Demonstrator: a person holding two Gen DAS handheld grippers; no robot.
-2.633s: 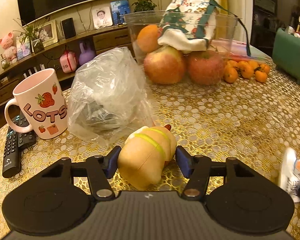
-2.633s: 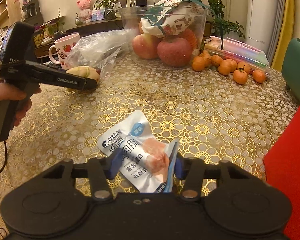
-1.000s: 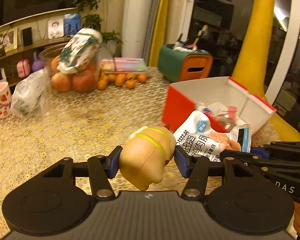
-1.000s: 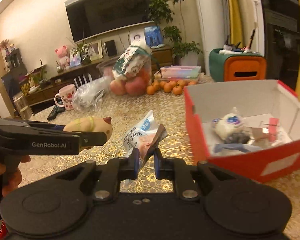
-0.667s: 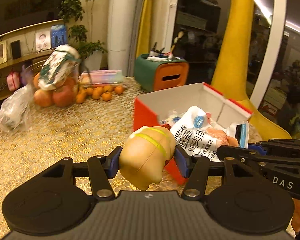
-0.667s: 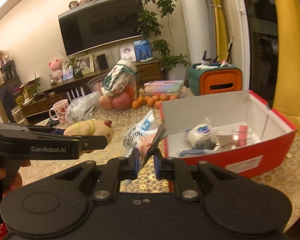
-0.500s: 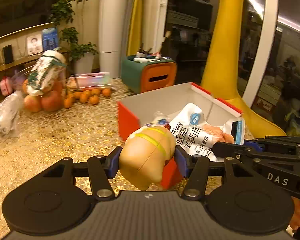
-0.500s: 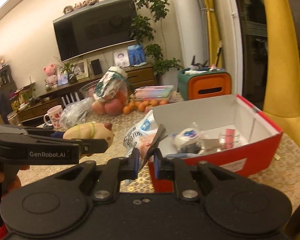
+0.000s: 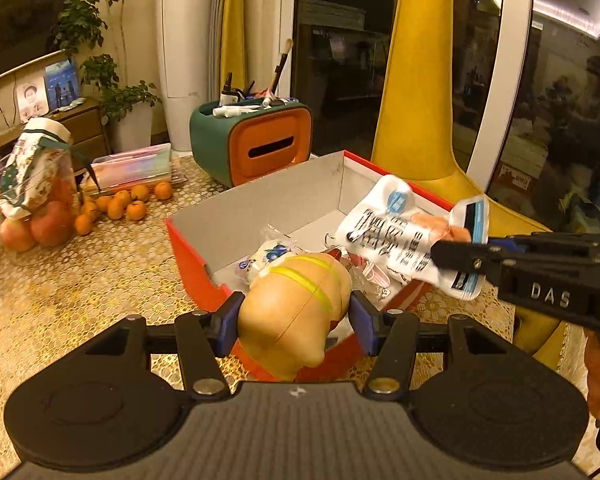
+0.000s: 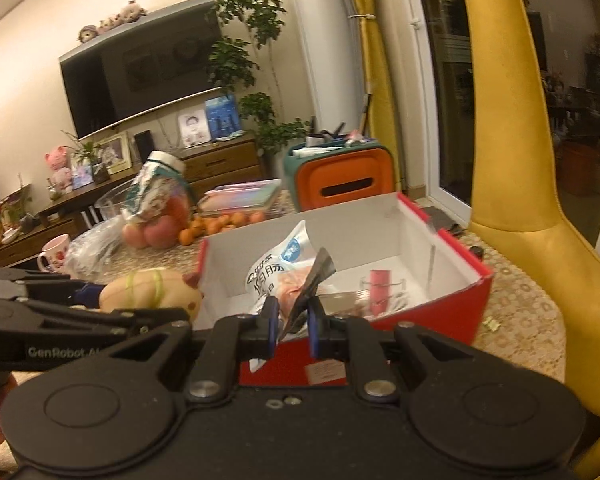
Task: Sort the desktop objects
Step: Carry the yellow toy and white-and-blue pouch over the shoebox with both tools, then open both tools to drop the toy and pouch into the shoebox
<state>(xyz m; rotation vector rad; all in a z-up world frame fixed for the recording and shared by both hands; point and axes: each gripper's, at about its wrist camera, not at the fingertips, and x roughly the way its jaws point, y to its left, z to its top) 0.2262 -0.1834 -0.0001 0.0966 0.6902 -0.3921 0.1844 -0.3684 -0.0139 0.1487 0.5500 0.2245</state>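
My left gripper [image 9: 296, 316] is shut on a tan squishy toy [image 9: 296, 308] with yellow-green stripes, held in the air at the near left corner of the red box [image 9: 192, 268]. The same toy [image 10: 152, 290] shows in the right wrist view, just left of the box [image 10: 428, 312]. My right gripper [image 10: 292, 324] is shut on a white snack packet [image 10: 280, 268] and holds it over the box's near wall. In the left wrist view that packet [image 9: 396, 236] hangs over the box's right side. Several small wrapped items lie inside the box.
A green and orange tissue box [image 9: 256, 140] stands behind the red box. Small oranges [image 9: 124, 204], a fruit bowl with apples [image 9: 32, 216] and a pink case [image 9: 136, 164] sit at the far left. A yellow chair [image 10: 540, 200] rises on the right. A mug [image 10: 54, 258] stands far left.
Both grippers have swung right across the table with their loads. The red box has come much closer and now lies right under the toy and the packet.
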